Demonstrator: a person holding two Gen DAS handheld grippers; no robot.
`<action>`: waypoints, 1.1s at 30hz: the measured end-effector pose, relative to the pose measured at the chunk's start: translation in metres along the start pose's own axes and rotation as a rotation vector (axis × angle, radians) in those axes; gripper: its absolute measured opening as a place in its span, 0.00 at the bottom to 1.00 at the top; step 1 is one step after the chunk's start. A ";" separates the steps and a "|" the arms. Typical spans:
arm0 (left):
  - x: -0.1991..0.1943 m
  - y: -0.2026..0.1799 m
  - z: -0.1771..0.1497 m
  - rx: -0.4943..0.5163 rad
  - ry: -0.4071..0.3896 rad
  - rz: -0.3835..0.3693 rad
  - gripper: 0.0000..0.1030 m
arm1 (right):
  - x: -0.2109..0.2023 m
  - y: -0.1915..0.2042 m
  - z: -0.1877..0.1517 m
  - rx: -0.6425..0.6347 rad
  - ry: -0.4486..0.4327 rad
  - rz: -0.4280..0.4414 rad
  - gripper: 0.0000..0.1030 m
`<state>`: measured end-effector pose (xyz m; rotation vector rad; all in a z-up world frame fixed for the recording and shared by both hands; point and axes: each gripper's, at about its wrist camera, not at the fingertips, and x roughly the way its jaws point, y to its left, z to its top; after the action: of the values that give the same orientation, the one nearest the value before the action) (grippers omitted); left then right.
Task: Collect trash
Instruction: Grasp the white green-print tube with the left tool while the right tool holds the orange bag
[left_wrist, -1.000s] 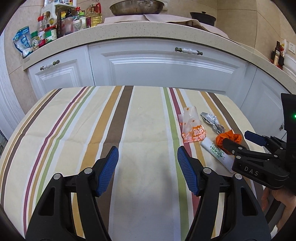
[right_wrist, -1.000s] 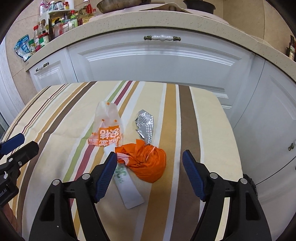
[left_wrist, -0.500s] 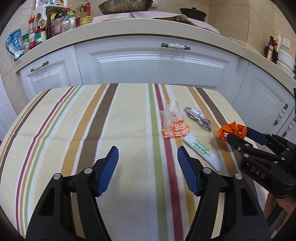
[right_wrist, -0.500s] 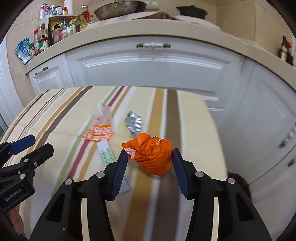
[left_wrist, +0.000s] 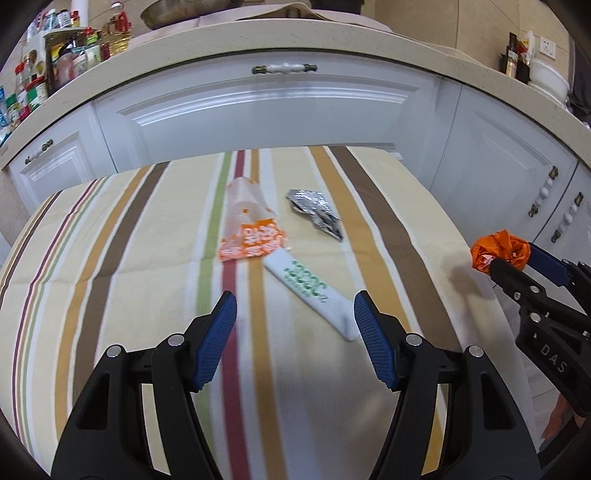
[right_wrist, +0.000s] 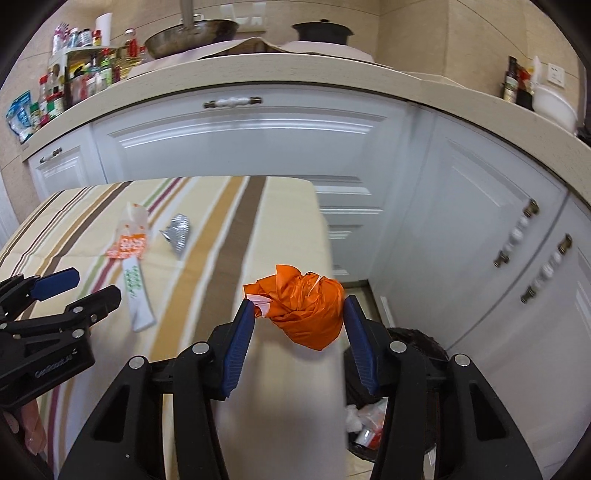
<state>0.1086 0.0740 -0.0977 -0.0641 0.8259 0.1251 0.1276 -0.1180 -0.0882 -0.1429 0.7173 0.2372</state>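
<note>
My right gripper (right_wrist: 299, 304) is shut on a crumpled orange plastic wad (right_wrist: 310, 314), held in the air over the striped table's right edge (right_wrist: 317, 229). In the left wrist view that wad (left_wrist: 498, 251) shows at the far right in the right gripper (left_wrist: 511, 258). My left gripper (left_wrist: 294, 299) stands open above the cloth with nothing between its fingers. A white sachet with green print (left_wrist: 308, 286) lies just ahead of it, its near end by the right finger. Beyond lie an orange-and-white wrapper (left_wrist: 251, 236) and a crumpled foil piece (left_wrist: 314, 214).
A dark round bin (right_wrist: 417, 336) with scraps inside stands on the floor right of the table, below my right gripper. White cabinets (right_wrist: 258, 144) run behind and to the right, with bottles and a pan on the counter. A hand (right_wrist: 33, 432) shows at the lower left.
My right gripper closed on the orange wad, lifted it off the cloth and carried it right past the table's edge. My left gripper slid right toward the white sachet, still open.
</note>
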 end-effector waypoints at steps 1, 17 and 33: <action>0.002 -0.004 0.001 0.004 0.005 0.001 0.62 | -0.001 -0.005 -0.002 0.008 -0.001 -0.001 0.48; 0.024 -0.004 -0.012 0.018 0.080 0.011 0.55 | -0.002 -0.036 -0.015 0.077 -0.017 0.028 0.48; 0.026 0.013 -0.009 -0.008 0.069 0.011 0.37 | 0.000 -0.036 -0.017 0.080 -0.017 0.037 0.48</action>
<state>0.1178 0.0879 -0.1230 -0.0717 0.8953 0.1376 0.1266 -0.1564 -0.0991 -0.0514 0.7121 0.2442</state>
